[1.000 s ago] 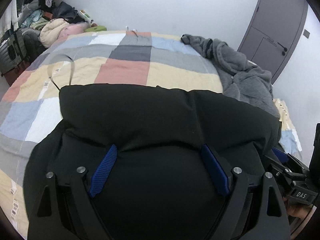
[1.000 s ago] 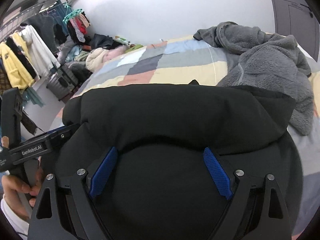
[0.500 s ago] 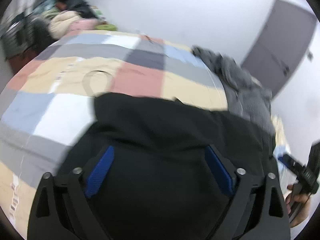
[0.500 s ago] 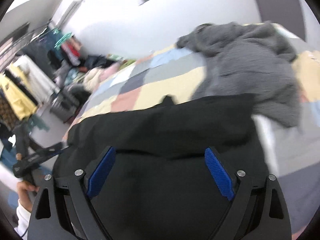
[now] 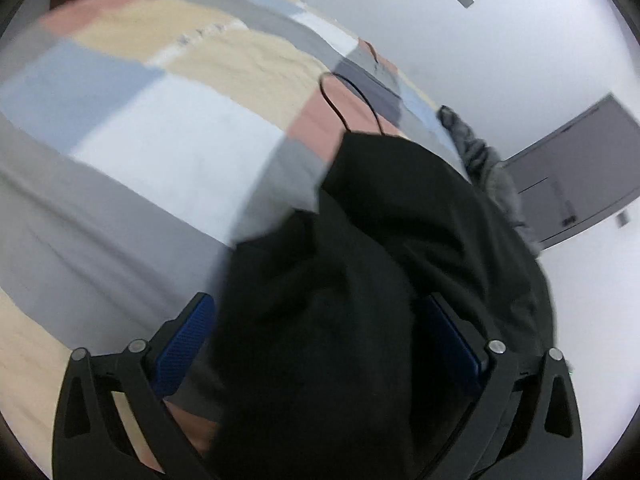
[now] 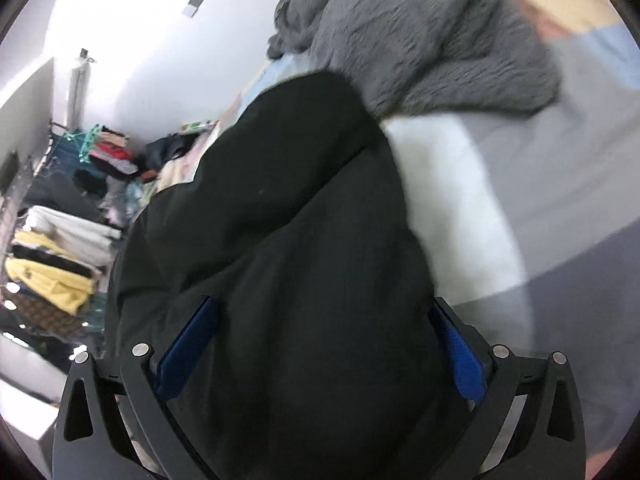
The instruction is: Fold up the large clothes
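Observation:
A large black garment [image 5: 380, 264] lies bunched on the patchwork bedspread [image 5: 168, 148]. It fills the space between the blue pads of my left gripper [image 5: 320, 340], whose jaws stand wide apart with cloth between them. A thin black cord loop [image 5: 348, 100] sticks out of its far end. In the right wrist view the same black garment [image 6: 280, 240] bulges between the wide-spread blue pads of my right gripper [image 6: 320, 340]. Both views are tilted and motion-blurred.
A grey fleece blanket [image 6: 420, 40] is heaped on the bed beyond the garment; it also shows in the left wrist view [image 5: 480, 160]. A grey door [image 5: 580, 168] is in the far wall. A clothes rack with hanging and piled clothes [image 6: 68, 240] stands left of the bed.
Both grippers have rolled and swung apart, the left view tilting toward the bed's left side, the right toward the grey blanket. The black garment has been gathered from a wide spread into a narrower bundle.

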The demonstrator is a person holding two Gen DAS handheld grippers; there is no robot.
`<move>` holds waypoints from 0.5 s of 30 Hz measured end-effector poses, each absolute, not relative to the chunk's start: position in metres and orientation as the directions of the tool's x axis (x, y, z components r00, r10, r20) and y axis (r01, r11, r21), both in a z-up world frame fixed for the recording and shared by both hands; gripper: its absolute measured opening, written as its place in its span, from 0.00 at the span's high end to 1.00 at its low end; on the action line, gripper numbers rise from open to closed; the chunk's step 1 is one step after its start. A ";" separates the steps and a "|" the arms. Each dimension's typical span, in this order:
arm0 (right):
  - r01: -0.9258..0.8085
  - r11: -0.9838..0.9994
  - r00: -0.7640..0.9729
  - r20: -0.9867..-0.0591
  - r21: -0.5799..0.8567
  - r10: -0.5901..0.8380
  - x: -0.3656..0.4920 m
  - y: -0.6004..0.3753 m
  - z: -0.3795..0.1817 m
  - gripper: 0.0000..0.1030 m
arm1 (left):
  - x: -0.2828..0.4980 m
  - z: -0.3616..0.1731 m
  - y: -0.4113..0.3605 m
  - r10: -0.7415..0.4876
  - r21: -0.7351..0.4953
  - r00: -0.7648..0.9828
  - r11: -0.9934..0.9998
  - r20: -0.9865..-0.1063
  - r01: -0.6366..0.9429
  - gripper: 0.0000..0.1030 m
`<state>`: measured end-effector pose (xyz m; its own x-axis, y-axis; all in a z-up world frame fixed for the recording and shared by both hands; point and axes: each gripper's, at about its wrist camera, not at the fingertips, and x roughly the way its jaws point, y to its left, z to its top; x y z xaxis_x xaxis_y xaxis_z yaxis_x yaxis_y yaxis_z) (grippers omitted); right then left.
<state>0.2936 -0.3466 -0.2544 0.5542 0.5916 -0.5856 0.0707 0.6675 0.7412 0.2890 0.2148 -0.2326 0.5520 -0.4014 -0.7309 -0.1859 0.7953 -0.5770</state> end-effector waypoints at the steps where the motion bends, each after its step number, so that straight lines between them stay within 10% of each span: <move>1: 0.022 0.662 0.551 -0.561 0.749 0.618 0.296 -0.338 -0.247 0.01 | 0.288 -0.230 0.210 -0.427 -0.601 0.562 0.782 -0.708 -0.163 0.14; 3: -0.061 0.679 0.550 -0.543 0.732 0.634 0.299 -0.323 -0.231 0.10 | 0.291 -0.222 0.195 -0.460 -0.619 0.569 0.777 -0.681 -0.113 0.26; 7: -0.150 0.787 0.549 -0.612 0.598 0.569 0.305 -0.289 -0.196 0.71 | 0.298 -0.202 0.169 -0.349 -0.487 0.568 0.867 -0.746 -0.107 0.77; 9: -0.167 0.825 0.577 -0.625 0.541 0.526 0.303 -0.284 -0.173 0.86 | 0.296 -0.185 0.166 -0.327 -0.463 0.598 0.883 -0.731 -0.083 0.90; 15: -0.228 0.877 0.707 -0.547 0.424 0.448 0.295 -0.281 -0.098 0.92 | 0.289 -0.110 0.181 -0.333 -0.487 0.728 0.874 -0.599 -0.001 0.94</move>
<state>0.2952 -0.2808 -0.0984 0.7072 0.4481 -0.5468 -0.2280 0.8767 0.4235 0.2893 0.1814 -0.1104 0.7285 -0.3328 -0.5988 -0.0009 0.8736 -0.4866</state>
